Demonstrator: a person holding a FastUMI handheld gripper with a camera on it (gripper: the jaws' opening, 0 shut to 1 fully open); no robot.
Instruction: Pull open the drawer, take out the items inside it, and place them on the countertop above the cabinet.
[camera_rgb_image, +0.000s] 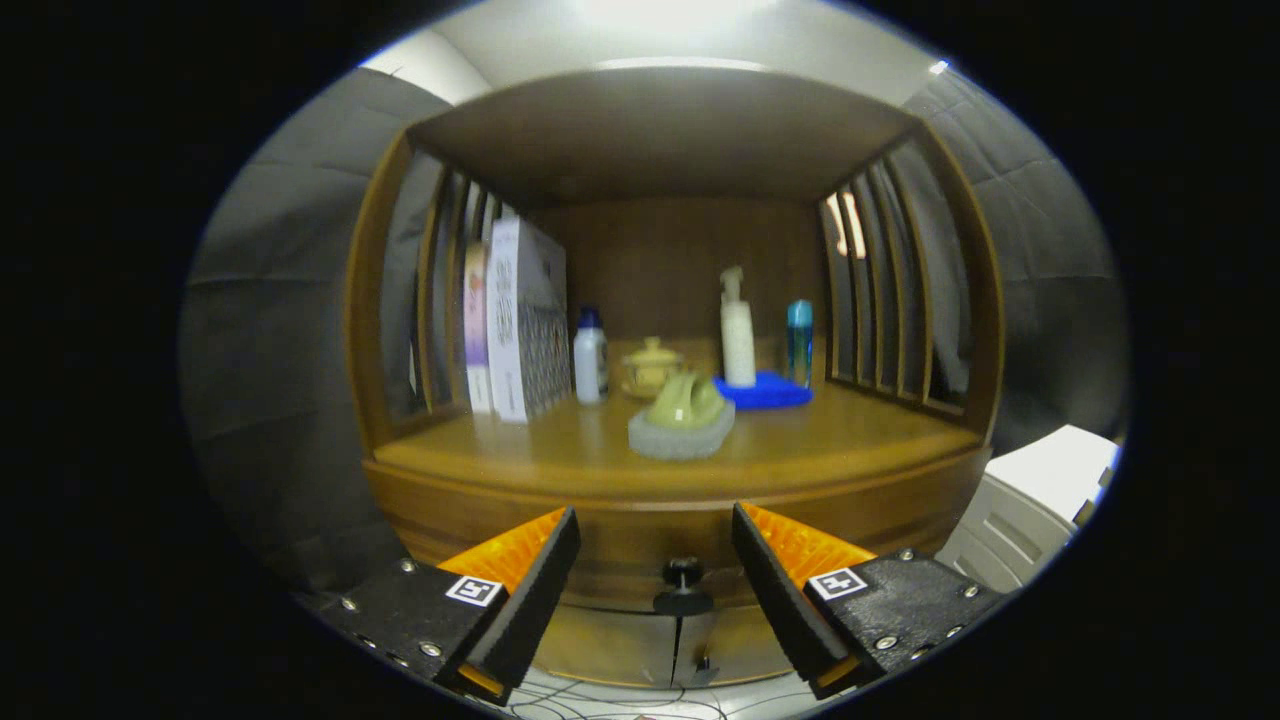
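A wooden cabinet stands ahead of me with a drawer front (640, 545) under its countertop (560, 450). A small dark knob (683, 587) sticks out of the drawer, which is shut, so its contents are hidden. My gripper (655, 535) is open, its two fingers spread wide either side of the knob, a little short of it and touching nothing. On the countertop, just beyond the fingers, lies a grey sponge with a green handle (682, 420).
Further back on the countertop stand books (520, 320) at the left, a small white bottle (590, 355), a yellow lidded pot (652, 367), a white pump bottle (737, 335) on a blue tray (768, 392) and a blue bottle (799, 340). A white bin (1030, 500) sits right of the cabinet.
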